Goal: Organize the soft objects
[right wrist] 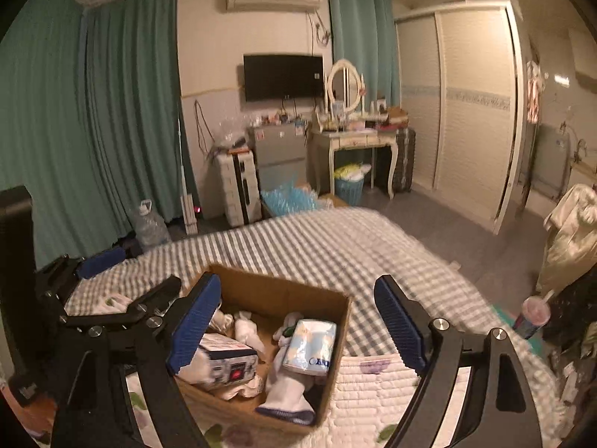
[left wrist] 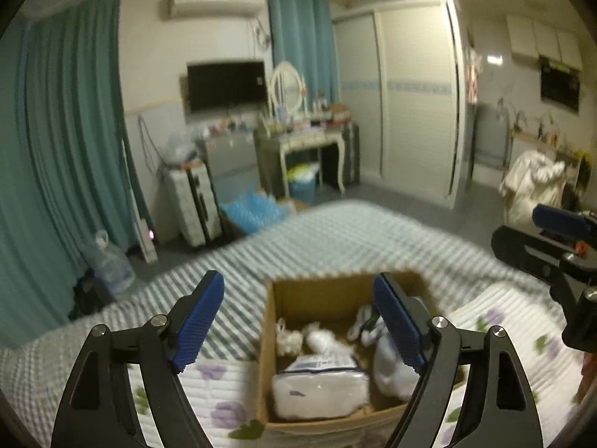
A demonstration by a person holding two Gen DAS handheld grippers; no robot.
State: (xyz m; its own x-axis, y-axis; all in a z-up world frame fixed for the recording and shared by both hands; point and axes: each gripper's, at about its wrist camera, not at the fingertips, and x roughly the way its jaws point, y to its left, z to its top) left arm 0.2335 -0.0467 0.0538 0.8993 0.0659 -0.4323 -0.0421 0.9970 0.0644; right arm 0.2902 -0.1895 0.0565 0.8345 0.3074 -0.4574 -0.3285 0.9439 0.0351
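An open cardboard box (left wrist: 317, 298) sits on the bed and holds soft items: a wrapped white pack (left wrist: 321, 384), a white plastic bag (left wrist: 391, 369) and small white socks (left wrist: 291, 339). In the right wrist view the box (right wrist: 283, 291) also shows a light-blue tissue pack (right wrist: 309, 347) and white socks (right wrist: 287, 395). My left gripper (left wrist: 298, 321) is open and empty above the box's left part. My right gripper (right wrist: 298, 321) is open and empty above the box's right side. Each gripper shows at the edge of the other's view.
The bed has a grey-striped cover (left wrist: 335, 239) and a white floral quilt (right wrist: 377, 392). Beyond it stand teal curtains (right wrist: 112, 112), a dressing table (right wrist: 354, 142), a wardrobe (right wrist: 470, 112), a water jug (right wrist: 149, 227) and clothes on a chair (right wrist: 571, 235).
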